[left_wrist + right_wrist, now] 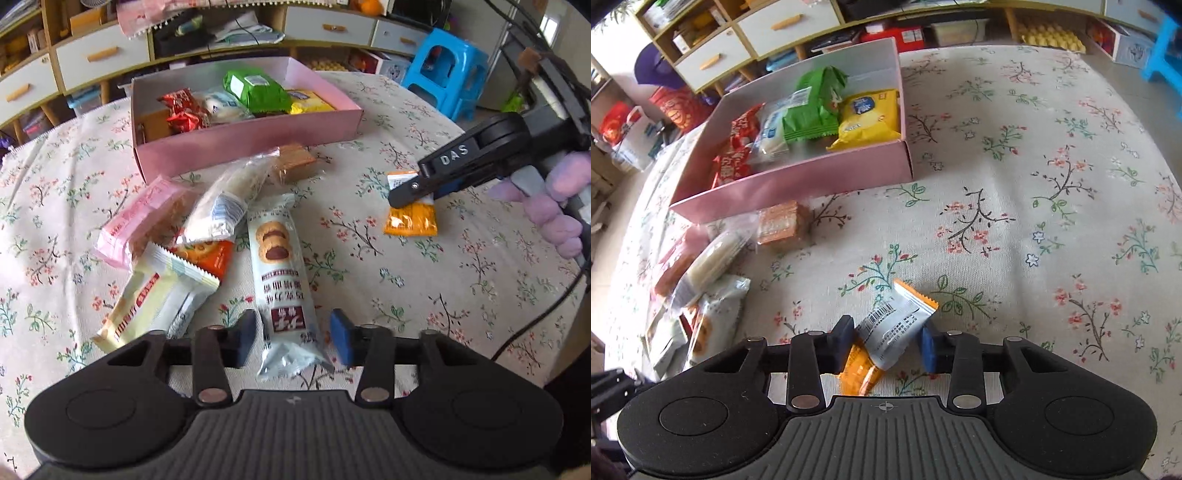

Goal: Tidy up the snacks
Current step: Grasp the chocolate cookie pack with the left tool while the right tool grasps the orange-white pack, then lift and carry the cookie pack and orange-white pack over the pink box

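Observation:
A long white cookie packet point(277, 266) lies on the floral tablecloth, its near end between the pads of my left gripper point(293, 339), which is shut on it. The right gripper point(888, 341) is shut on a small orange and white snack packet point(894, 325), which sits tilted between the pads. The left wrist view shows that same orange packet point(410, 221) under the right gripper point(406, 195). Behind them, the pink box point(240, 147) holds red, white, green and yellow packets.
Loose snacks are piled left of the cookie packet: a pink packet point(136, 221), a cream wafer packet point(147, 295), a white packet point(221, 206) and wrapped crackers point(295, 162). A purple-gloved hand point(554, 214) holds the right gripper. Beyond the table stand a blue stool point(443, 74) and drawer shelves point(99, 55).

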`<move>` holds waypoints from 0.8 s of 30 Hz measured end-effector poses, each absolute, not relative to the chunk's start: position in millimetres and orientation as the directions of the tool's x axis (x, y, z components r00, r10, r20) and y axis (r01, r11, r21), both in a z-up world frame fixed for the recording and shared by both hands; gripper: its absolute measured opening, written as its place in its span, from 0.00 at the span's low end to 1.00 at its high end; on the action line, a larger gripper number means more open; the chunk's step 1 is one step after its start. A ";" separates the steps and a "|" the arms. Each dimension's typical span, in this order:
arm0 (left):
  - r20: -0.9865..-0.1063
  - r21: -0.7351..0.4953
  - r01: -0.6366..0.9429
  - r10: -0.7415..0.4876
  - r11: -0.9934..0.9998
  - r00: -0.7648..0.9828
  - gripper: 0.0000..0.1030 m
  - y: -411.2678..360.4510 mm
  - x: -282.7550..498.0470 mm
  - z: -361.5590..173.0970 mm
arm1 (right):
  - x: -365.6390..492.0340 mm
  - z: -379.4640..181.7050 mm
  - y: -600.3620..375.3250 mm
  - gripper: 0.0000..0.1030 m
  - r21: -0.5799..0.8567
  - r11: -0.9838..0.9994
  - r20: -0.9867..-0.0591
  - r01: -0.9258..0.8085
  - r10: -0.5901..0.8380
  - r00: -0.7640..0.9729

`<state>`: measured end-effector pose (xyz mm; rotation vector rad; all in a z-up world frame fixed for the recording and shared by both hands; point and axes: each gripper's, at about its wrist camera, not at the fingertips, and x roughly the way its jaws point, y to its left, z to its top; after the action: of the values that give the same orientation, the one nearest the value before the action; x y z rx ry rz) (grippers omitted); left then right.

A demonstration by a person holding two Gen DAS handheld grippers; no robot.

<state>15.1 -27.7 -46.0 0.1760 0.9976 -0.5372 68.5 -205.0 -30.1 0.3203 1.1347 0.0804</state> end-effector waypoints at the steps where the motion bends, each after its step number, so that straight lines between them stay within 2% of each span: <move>1: -0.832 -0.103 0.497 -0.349 0.862 0.432 0.46 -29.0 16.7 -45.6 | 68.3 -29.2 -205.8 0.39 0.301 0.949 -0.875 0.098 0.233 0.425; 8: -0.835 -0.091 0.437 -0.308 0.895 0.456 0.44 -44.0 29.0 -51.5 | 67.8 -30.1 -207.8 0.39 0.325 0.935 -0.881 0.143 0.244 0.406; 10: -0.843 -0.071 0.420 -0.279 0.905 0.460 0.41 -47.6 31.4 -54.2 | 66.9 -30.8 -209.2 0.39 0.322 0.933 -0.884 0.163 0.234 0.406; 12: -0.852 -0.046 0.410 -0.251 0.911 0.460 0.33 -51.3 33.6 -57.1 | 66.8 -32.5 -210.4 0.36 0.327 0.929 -0.885 0.171 0.238 0.399; 15: -0.857 -0.035 0.398 -0.232 0.917 0.460 0.32 -54.3 36.0 -59.1 | 66.5 -33.3 -210.0 0.34 0.341 0.924 -0.884 0.173 0.252 0.393; 24: -0.857 -0.048 0.383 -0.235 0.923 0.458 0.31 -57.7 38.5 -59.1 | 71.3 -34.0 -201.1 0.42 0.343 0.919 -0.885 0.196 0.246 0.394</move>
<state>38.5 -57.7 -59.1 0.1597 1.0277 -0.3825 71.3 -201.1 -34.0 0.4296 1.1758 0.0331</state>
